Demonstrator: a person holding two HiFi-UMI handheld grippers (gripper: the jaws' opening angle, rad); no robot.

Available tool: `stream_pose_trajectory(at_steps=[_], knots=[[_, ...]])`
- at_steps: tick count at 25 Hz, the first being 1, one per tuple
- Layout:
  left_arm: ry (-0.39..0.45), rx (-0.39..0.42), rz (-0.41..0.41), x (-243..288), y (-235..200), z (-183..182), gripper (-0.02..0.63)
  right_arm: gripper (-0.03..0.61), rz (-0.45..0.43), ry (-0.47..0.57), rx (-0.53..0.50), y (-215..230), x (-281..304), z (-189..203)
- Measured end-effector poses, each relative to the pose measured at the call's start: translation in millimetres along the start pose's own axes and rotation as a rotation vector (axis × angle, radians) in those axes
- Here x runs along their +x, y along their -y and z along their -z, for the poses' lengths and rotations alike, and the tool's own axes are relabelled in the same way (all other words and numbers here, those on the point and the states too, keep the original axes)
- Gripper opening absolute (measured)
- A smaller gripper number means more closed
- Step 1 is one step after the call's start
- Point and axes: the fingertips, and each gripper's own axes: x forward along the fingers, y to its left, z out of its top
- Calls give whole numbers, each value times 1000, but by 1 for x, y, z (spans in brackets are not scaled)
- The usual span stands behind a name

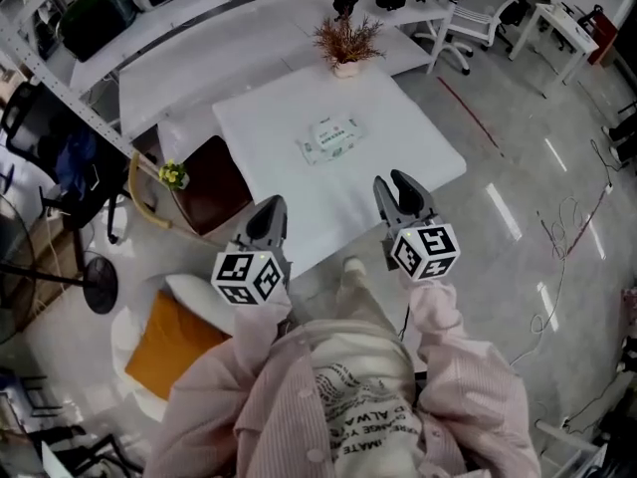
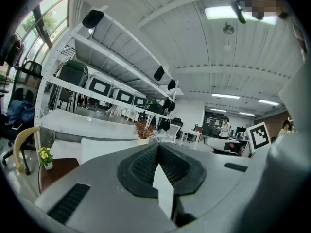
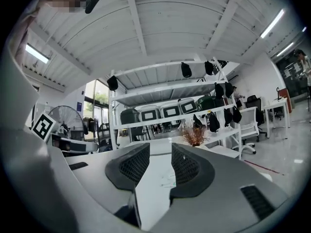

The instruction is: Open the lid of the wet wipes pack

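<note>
The wet wipes pack (image 1: 331,137) lies flat on the white table (image 1: 418,137), pale green and white, with its lid down as far as I can tell. Both grippers hover near the table's front edge, well short of the pack. My left gripper (image 1: 269,212) is shut, its jaws meeting at the tip (image 2: 158,147) with nothing between them. My right gripper (image 1: 396,189) is open and empty. In the right gripper view the pack (image 3: 168,180) shows small between the jaws of the right gripper (image 3: 159,152), far ahead on the table (image 3: 151,193).
A potted dried plant (image 1: 346,43) stands at the table's far edge. A brown chair (image 1: 209,182) with a small yellow flower (image 1: 174,174) sits left of the table. An orange cushion (image 1: 169,342) lies near my left side. Shelving and white office chairs (image 1: 468,13) stand beyond.
</note>
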Motion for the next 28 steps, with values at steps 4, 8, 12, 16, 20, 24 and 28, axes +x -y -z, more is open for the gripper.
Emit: stream_pose_trajectory(at_steps=[4,8,12,16,20,24,28], knots=[[-14,-15,-32,40,-7,-4,-3,112,-40,-50,-13,28,39,4],[-24,-39,-68,74,-14,-1,-3,112,-90,-98,-29,51,74,11],[-34,-62,-102,102,-20,3,-3,112,-144,-140,-40,68,103,19],[-44,-88,-140,123,-29,11,-3,112,-200,-177,-55,77,128,28],[-51,-111,-166,143,-39,17,-3,112,-250,-212,-77,84,154,37],[-56,-135,-198,159,-48,23,-3,112,-299,-242,-100,88,175,46],[-65,-158,-220,174,-57,30,-3,112,-339,-271,-125,93,196,57]])
